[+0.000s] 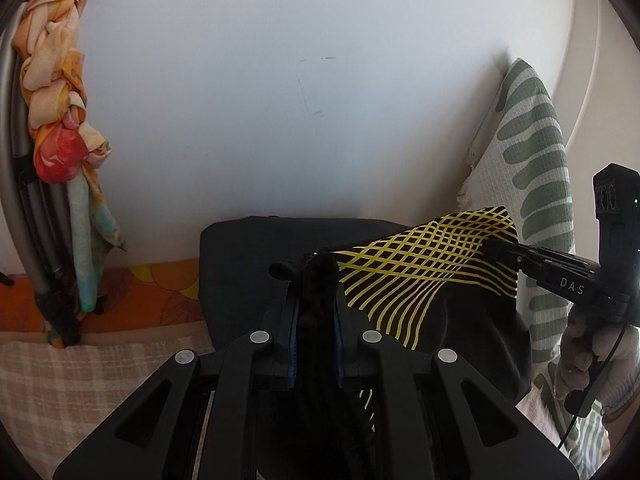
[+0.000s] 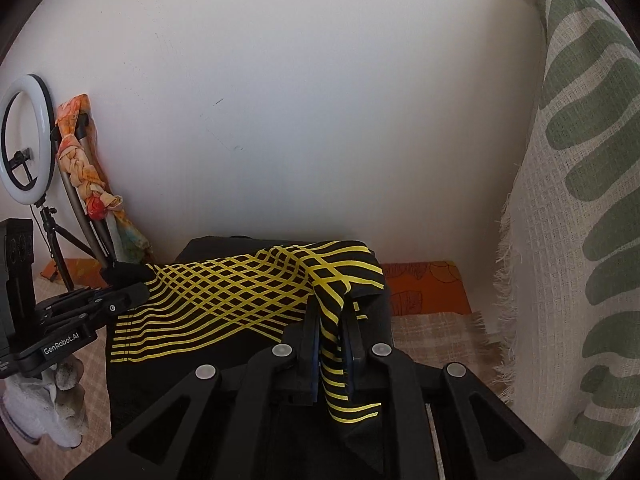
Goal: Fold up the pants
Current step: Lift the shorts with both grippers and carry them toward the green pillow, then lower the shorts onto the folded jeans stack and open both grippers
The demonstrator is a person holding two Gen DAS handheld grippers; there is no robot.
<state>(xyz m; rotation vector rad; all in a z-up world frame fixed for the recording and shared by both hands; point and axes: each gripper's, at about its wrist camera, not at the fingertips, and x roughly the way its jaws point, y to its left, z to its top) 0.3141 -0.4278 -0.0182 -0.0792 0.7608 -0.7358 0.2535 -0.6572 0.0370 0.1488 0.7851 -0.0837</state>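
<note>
The pants (image 1: 412,264) are black with a yellow line pattern and lie partly folded on the bed, against the wall. My left gripper (image 1: 318,276) is shut on a bunched black edge of them, held just above the lower layer. In the right wrist view, the left gripper (image 2: 120,280) holds the left end of the patterned edge (image 2: 224,292). The edge's right end hangs over and between the pads of my right gripper (image 2: 332,300). Those jaws stand slightly apart, with a thin gap beside the cloth. From the left wrist view the right gripper (image 1: 490,248) is at the pants' right corner.
A beige checked cover (image 2: 436,340) and an orange sheet (image 1: 152,296) lie under the pants. A white cushion with green leaf marks (image 2: 580,200) leans on the right. A knotted scarf on a pole (image 1: 56,100) and a ring light (image 2: 26,140) stand left. A gloved hand (image 1: 592,360) holds the right gripper.
</note>
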